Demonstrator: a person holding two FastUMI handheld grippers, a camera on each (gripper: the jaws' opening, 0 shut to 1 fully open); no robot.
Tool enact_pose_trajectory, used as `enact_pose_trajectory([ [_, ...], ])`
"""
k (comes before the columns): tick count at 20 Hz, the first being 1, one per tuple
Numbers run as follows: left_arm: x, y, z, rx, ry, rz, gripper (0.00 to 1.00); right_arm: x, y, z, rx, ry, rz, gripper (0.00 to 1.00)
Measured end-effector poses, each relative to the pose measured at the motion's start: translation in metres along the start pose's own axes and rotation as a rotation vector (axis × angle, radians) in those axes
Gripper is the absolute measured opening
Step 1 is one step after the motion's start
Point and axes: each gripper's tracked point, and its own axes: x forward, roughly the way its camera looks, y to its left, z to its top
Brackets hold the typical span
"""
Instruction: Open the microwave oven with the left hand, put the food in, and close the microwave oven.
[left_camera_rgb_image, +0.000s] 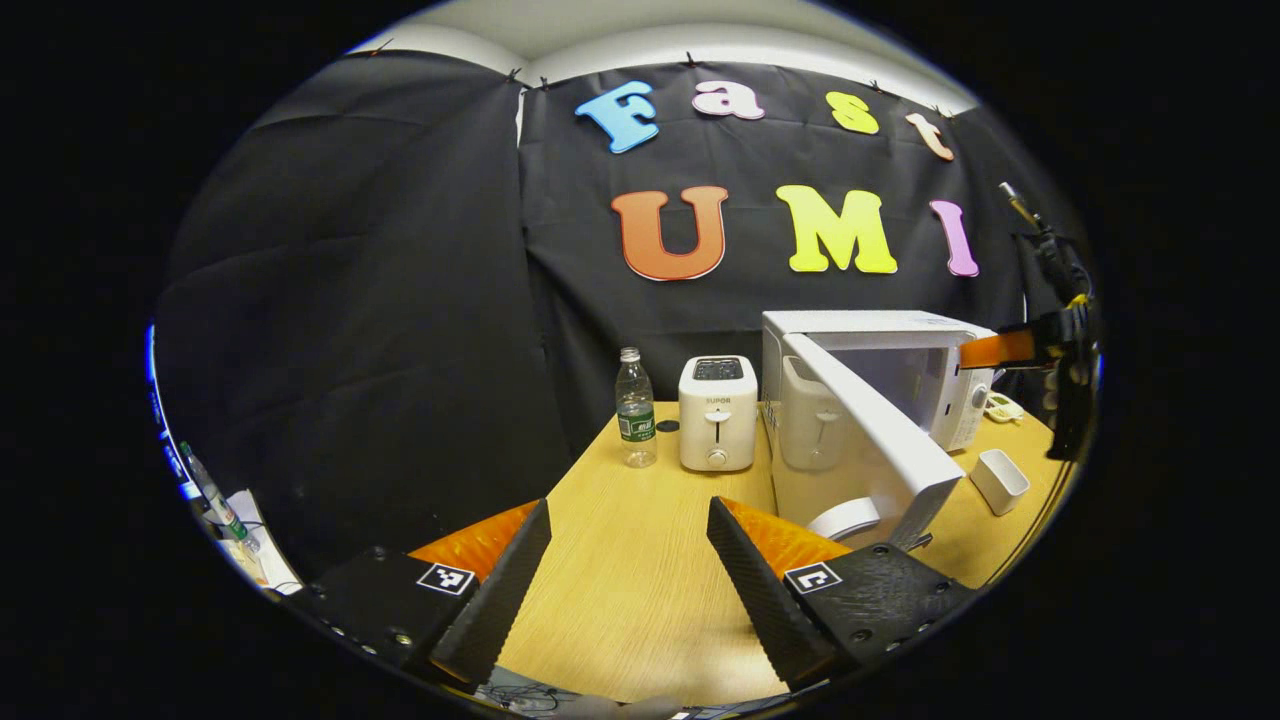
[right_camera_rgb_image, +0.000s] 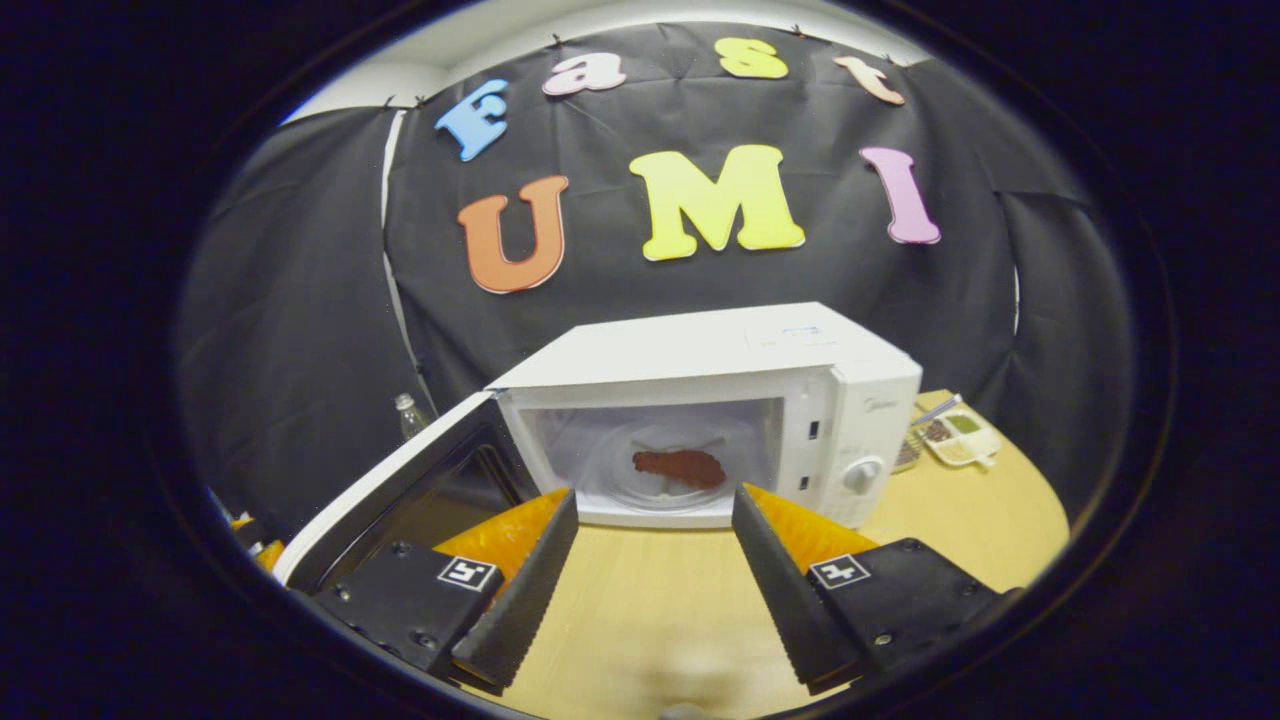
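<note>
Nearest in the left gripper view, left tool (left_camera_rgb_image: 628, 560) gapes empty over the tabletop (left_camera_rgb_image: 640, 600); open microwave door (left_camera_rgb_image: 880, 440) swings out just right-ahead, so left closes it. Right tool (right_camera_rgb_image: 650, 565) open, empty. Food (right_camera_rgb_image: 680, 467) sits inside the microwave (right_camera_rgb_image: 730, 400) cavity.

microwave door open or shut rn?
Open. The microwave door is swung wide to the left, showing the food inside on the turntable.
</note>
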Motion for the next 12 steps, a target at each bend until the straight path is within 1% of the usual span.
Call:
enact_pose_trajectory([
  [2, 0.002, 0.006, -0.005, 0.001, 0.009, 0.01, 0.97, -0.045, -0.018, 0.007, -0.026, 0.018, -0.018, 0.98],
  [3, 0.004, 0.006, -0.006, -0.008, 0.01, 0.004, 0.93, -0.064, -0.022, 0.008, -0.031, 0.03, -0.013, 0.98],
  [4, 0.005, 0.003, -0.006, -0.015, 0.014, -0.008, 0.97, -0.082, -0.026, 0.008, -0.039, 0.047, -0.014, 0.98],
  [5, 0.007, 0.0, -0.008, -0.018, 0.015, -0.027, 0.95, -0.099, -0.027, 0.008, -0.041, 0.064, -0.003, 0.99],
  [6, 0.01, -0.006, -0.011, -0.024, 0.024, -0.056, 0.72, -0.115, -0.03, 0.009, -0.028, 0.068, -0.005, 0.99],
  [7, 0.014, -0.003, -0.012, -0.029, 0.021, -0.041, 0.48, -0.129, -0.032, 0.012, -0.01, 0.064, -0.004, 0.99],
  [8, 0.018, -0.007, -0.015, -0.038, 0.029, -0.05, 0.25, -0.142, -0.032, 0.013, 0.011, 0.064, -0.001, 0.99],
  [9, 0.016, -0.01, -0.017, -0.035, 0.024, -0.08, 0.01, -0.154, -0.03, 0.014, 0.043, 0.062, 0.01, 0.9],
  [10, 0.013, -0.018, -0.015, -0.036, 0.004, -0.103, 0.0, -0.163, -0.028, 0.017, 0.068, 0.051, 0.02, 0.9],
  [11, 0.02, -0.016, -0.013, -0.015, -0.017, -0.09, 0.0, -0.172, -0.029, 0.017, 0.088, 0.052, 0.016, 0.91],
  [12, 0.025, -0.018, -0.017, 0.012, -0.007, -0.098, 0.0, -0.18, -0.028, 0.015, 0.094, 0.053, 0.022, 0.9],
])
